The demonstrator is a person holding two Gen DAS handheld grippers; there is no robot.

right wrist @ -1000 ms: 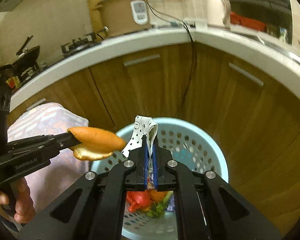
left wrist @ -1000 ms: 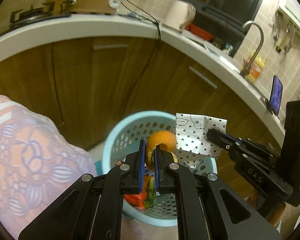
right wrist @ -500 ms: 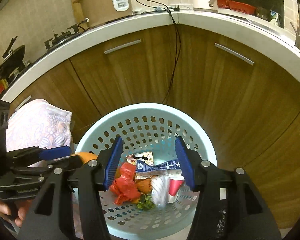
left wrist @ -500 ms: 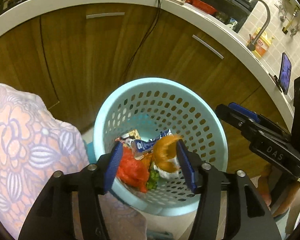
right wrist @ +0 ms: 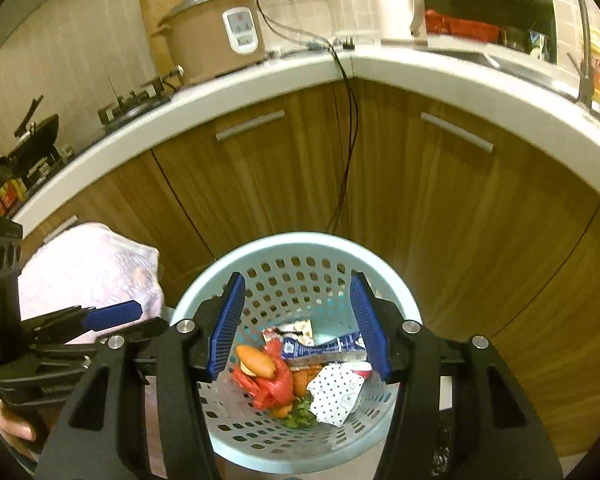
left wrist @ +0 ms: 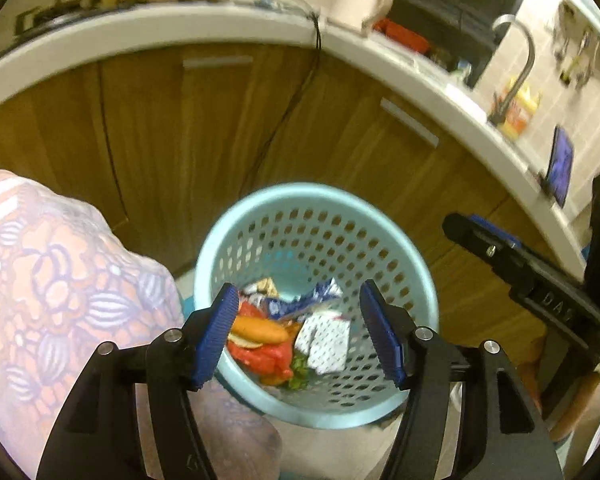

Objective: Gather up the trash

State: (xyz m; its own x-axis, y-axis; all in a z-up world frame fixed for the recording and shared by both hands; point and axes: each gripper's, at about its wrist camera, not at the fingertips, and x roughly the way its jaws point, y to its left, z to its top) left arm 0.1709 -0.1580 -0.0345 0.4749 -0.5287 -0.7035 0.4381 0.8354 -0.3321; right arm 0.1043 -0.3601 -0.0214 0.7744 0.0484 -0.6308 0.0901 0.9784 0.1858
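Note:
A light blue perforated basket (left wrist: 412,256) (right wrist: 396,280) stands on the floor by the wooden cabinets. Inside lie an orange peel (left wrist: 260,330) (right wrist: 256,362), a white dotted paper (left wrist: 324,342) (right wrist: 336,394), red plastic (left wrist: 266,358) (right wrist: 272,386) and a blue wrapper (left wrist: 304,300) (right wrist: 324,348). My left gripper (left wrist: 300,336) is open and empty above the basket; it also shows at the left of the right wrist view (right wrist: 112,320). My right gripper (right wrist: 298,328) is open and empty above the basket; its arm shows in the left wrist view (left wrist: 520,272).
Wooden cabinet doors (right wrist: 260,168) curve behind the basket under a white counter (right wrist: 440,76). A black cable (right wrist: 348,140) hangs down the cabinet corner. A rice cooker (right wrist: 216,36) and kettle (right wrist: 400,4) stand on the counter. A floral cloth (left wrist: 48,280) is at the left.
Both grippers opened over the basket and dropped their loads: the orange peel and the dotted paper now lie inside it. Both grippers have since lifted slightly.

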